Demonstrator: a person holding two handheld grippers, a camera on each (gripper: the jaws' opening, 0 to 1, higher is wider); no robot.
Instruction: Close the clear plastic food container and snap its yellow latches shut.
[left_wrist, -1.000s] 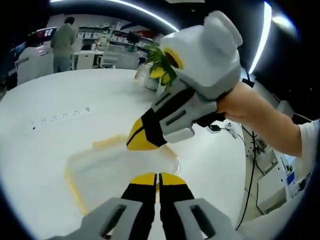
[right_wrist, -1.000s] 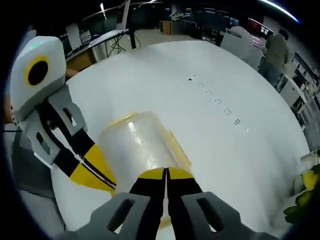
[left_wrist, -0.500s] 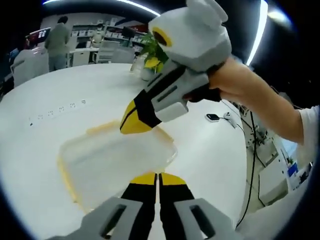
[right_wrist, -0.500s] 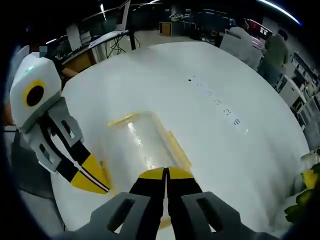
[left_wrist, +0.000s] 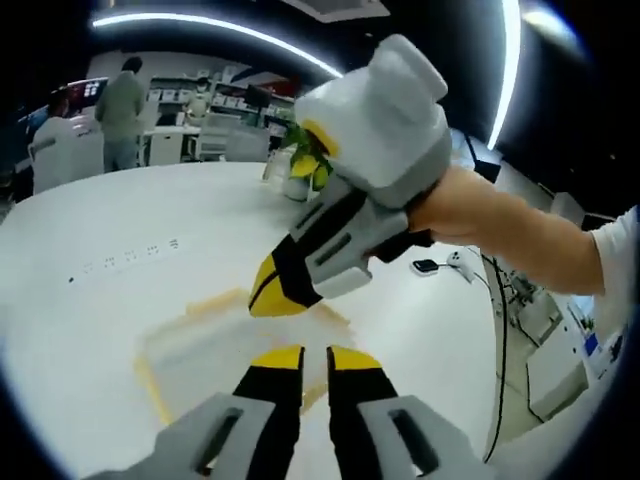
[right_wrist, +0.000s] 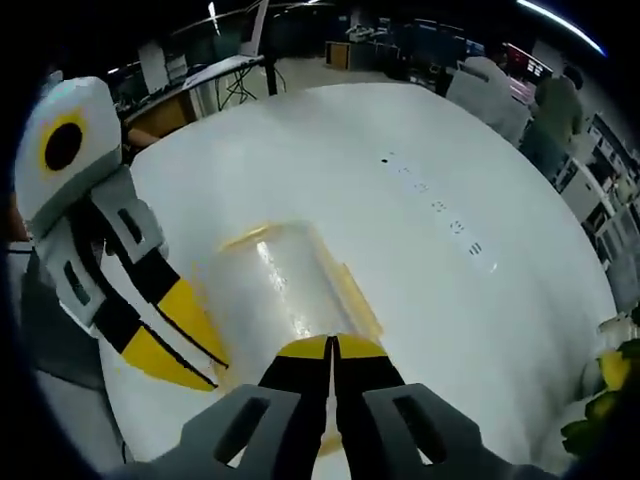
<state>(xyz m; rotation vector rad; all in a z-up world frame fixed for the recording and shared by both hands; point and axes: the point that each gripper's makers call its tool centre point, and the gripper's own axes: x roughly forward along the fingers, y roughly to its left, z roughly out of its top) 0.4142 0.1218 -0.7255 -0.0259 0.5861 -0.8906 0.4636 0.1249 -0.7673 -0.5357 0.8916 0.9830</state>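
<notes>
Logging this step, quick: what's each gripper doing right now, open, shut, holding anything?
Left gripper: jaws slightly open, holding nothing, over the container.
Right gripper: shut, empty, tips at the container's near edge.

clear container (right_wrist: 268, 290) flat on table, yellow latches (right_wrist: 357, 298)

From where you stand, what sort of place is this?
Probably an open-plan office or lab: a big white table, desks with monitors behind, shelving at the back, and a person standing near it.
</notes>
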